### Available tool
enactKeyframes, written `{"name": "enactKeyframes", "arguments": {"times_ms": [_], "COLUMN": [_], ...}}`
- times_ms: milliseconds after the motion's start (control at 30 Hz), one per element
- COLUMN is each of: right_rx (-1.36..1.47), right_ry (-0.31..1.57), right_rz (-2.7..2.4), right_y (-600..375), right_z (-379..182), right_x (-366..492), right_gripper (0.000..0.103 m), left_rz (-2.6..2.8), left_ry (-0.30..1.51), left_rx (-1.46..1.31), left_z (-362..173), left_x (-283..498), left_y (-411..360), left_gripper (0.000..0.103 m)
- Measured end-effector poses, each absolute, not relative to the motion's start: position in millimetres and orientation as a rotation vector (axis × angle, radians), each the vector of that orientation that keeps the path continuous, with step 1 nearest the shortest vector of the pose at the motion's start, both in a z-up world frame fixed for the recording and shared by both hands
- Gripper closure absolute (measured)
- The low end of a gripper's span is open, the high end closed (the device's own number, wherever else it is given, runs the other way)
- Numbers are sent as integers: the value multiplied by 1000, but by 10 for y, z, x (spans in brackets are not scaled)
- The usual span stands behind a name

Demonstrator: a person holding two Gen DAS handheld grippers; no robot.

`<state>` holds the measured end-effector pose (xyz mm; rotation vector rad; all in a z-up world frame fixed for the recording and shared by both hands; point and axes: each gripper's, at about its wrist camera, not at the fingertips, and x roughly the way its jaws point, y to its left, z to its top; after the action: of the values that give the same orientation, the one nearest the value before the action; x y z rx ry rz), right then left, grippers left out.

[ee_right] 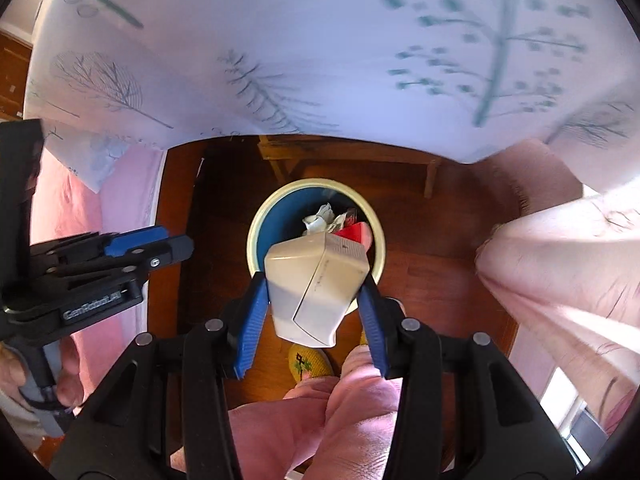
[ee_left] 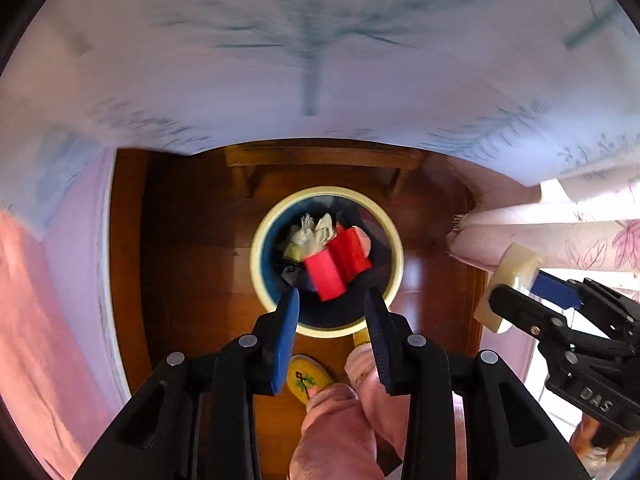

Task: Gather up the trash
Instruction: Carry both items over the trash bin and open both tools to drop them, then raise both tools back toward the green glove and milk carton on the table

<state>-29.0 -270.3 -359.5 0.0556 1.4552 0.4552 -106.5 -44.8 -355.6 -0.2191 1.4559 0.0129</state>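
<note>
A round bin (ee_left: 256,240) with a cream rim and blue inside stands on the wooden floor below both grippers; it also shows in the right wrist view (ee_right: 256,236). In it lie crumpled paper (ee_left: 314,232) and a red box (ee_left: 338,266), which is blurred. My left gripper (ee_left: 332,312) is open and empty above the bin's near rim. My right gripper (ee_right: 314,304) is shut on a cream carton (ee_right: 316,280), held above the bin; the carton (ee_left: 508,288) also shows at the right of the left wrist view.
A white tablecloth (ee_left: 320,60) with tree prints hangs over the table edge beyond the bin. Pink fabric (ee_left: 48,300) lies to the left, and a floral cushion (ee_left: 560,240) to the right. The person's pink trouser legs (ee_right: 320,420) and yellow slippers (ee_left: 308,376) stand just before the bin.
</note>
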Motion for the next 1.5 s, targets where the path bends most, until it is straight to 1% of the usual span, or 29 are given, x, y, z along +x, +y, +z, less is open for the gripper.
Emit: {"name": "enactKeyframes", "arguments": {"times_ms": [167, 200, 233, 300, 567, 767, 1067, 1167, 1267, 1300, 1333, 1400, 1500], "right_rx": [5, -7, -21, -41, -72, -70, 35, 63, 83, 88, 96, 107, 125], "right_ry": [1459, 1459, 1461, 1464, 1468, 1401, 1198, 1138, 1074, 1059, 1041, 1013, 974], "right_rz": [505, 512, 522, 532, 568, 616, 696, 707, 707, 706, 700, 687, 649], "right_y": [-2372, -2319, -2256, -2184, -2059, -2099, -2183, -2206, -2197, -2198, -2202, -2171, -2188], "right_z": [-3639, -3632, -3621, -3603, -3302, -2620, -1262, -939, -676, -582, -508, -401, -268], "right_x": [-129, -113, -92, -17, 182, 265, 660, 847, 1037, 1110, 1192, 1307, 1515], "right_gripper": [60, 56, 47, 41, 41, 41, 41, 41, 41, 41, 41, 41, 41], "left_rz": [67, 81, 93, 111, 159, 173, 181, 184, 186, 184, 180, 166, 125], "left_ry": [1455, 1452, 1448, 1440, 1380, 1320, 1173, 1119, 1068, 1058, 1046, 1028, 1011], "left_rx": [-247, -251, -257, -271, -334, -344, -286, -257, -226, -218, -211, -200, -182], "left_z": [-3394, -3360, -3321, -3259, -2663, -1953, -597, -151, 268, 343, 441, 599, 725], "left_x": [-1125, -1144, -1164, -1189, -1185, -1044, -607, -454, -222, -173, -81, 131, 498], "left_y": [-97, -44, 7, 105, 392, 424, 382, 376, 365, 381, 390, 414, 458], "left_gripper": [68, 68, 68, 68, 68, 68, 68, 67, 62, 54, 43, 35, 34]}}
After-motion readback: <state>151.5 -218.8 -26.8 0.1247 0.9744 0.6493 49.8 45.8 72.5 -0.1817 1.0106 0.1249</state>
